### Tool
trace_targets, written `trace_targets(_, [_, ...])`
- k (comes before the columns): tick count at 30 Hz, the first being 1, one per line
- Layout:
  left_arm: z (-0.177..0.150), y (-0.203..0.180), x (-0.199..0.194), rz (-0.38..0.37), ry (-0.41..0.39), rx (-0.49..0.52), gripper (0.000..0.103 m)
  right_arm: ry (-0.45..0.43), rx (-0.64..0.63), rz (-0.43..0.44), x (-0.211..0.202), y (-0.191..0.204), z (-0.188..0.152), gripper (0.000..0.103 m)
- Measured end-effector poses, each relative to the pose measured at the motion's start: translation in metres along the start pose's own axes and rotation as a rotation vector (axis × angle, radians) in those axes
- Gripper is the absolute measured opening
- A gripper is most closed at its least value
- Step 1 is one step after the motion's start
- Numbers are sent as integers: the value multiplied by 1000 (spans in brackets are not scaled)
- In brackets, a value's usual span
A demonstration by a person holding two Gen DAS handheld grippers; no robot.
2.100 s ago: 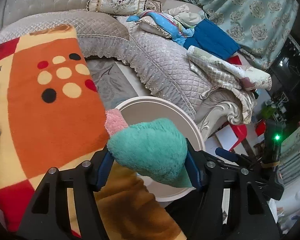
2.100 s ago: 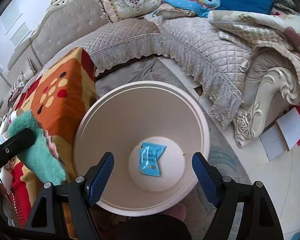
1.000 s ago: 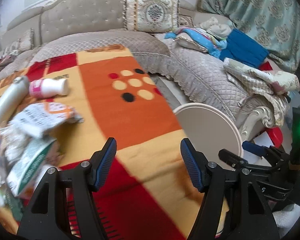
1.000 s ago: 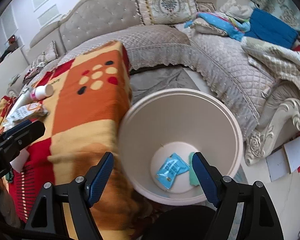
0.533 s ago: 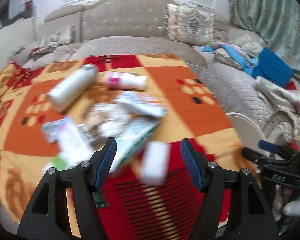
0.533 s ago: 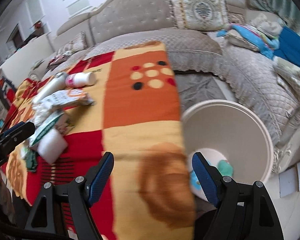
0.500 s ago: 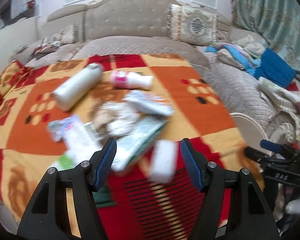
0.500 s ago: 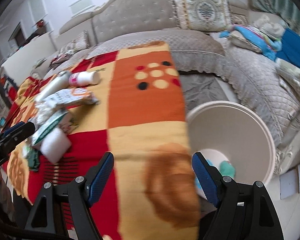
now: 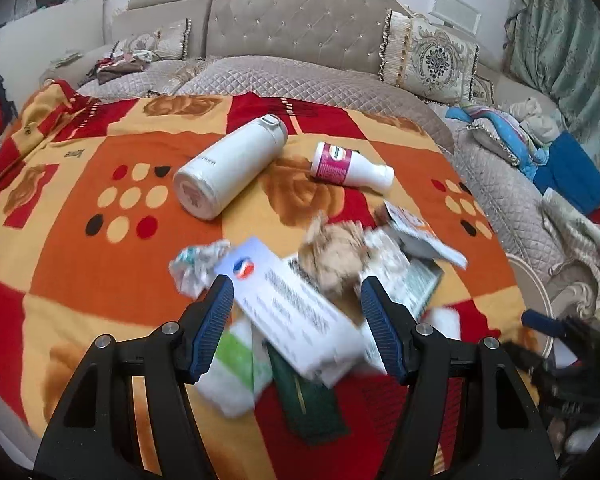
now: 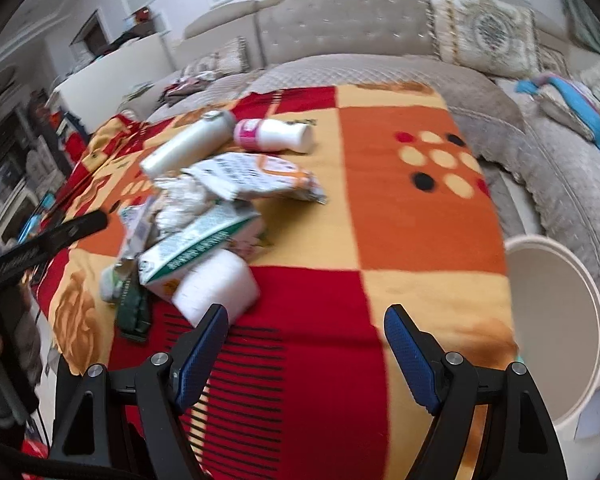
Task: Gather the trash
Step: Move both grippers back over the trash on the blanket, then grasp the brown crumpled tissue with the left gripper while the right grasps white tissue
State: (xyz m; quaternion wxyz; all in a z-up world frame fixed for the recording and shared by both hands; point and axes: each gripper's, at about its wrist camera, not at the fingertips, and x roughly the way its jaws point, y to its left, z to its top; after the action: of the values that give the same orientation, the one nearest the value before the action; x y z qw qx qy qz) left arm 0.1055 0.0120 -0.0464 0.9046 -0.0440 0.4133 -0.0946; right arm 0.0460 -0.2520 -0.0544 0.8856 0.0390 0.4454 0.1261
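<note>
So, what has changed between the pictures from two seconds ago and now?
The left gripper let go of the green plush item; its jaws are now open and empty. Both grippers swung away from the white bin toward the trash pile on the blanket. The right gripper stayed open and empty. The white bottle and pink-labelled bottle lie as before.

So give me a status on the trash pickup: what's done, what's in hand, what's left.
Done: nothing confirmable now, since the inside of the white bin is barely visible. In hand: nothing; the left tool and right tool are both open and empty over the blanket. Left: the pile, including the white carton, crumpled paper, white flask and pink-labelled bottle.
</note>
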Motion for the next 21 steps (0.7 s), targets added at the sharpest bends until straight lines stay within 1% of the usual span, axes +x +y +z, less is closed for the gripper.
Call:
trace_targets(2, [8,3,12,-16,39,13,65,5,-21,6,3,6,3,78])
trace_targets(7, [23,3,39,-97,128,93,65,26,-39,12,5,9,2,78])
trace_targets(12, [33,-9,66,-105,185,167,65,49,-8,32,10,4,4,78])
trace_targets(16, [35,-21,79,-117,211,214,64,49,-17,32,10,7,6,78])
trace_targets(17, [35,-23,82,-119,214,218,63,50,-19,29,11,8,7,78])
trace_targets(19, [34,-26,86,-140,229,226,40,53,-16,30,12,7,7,78])
trace_targets(20, [34,-26,86,-145,234,222,23,54,-13,30,12,6,7,78])
trace_targets(21, [34,-25,86,-150,235,212,22,56,-11,29,12,6,7,78])
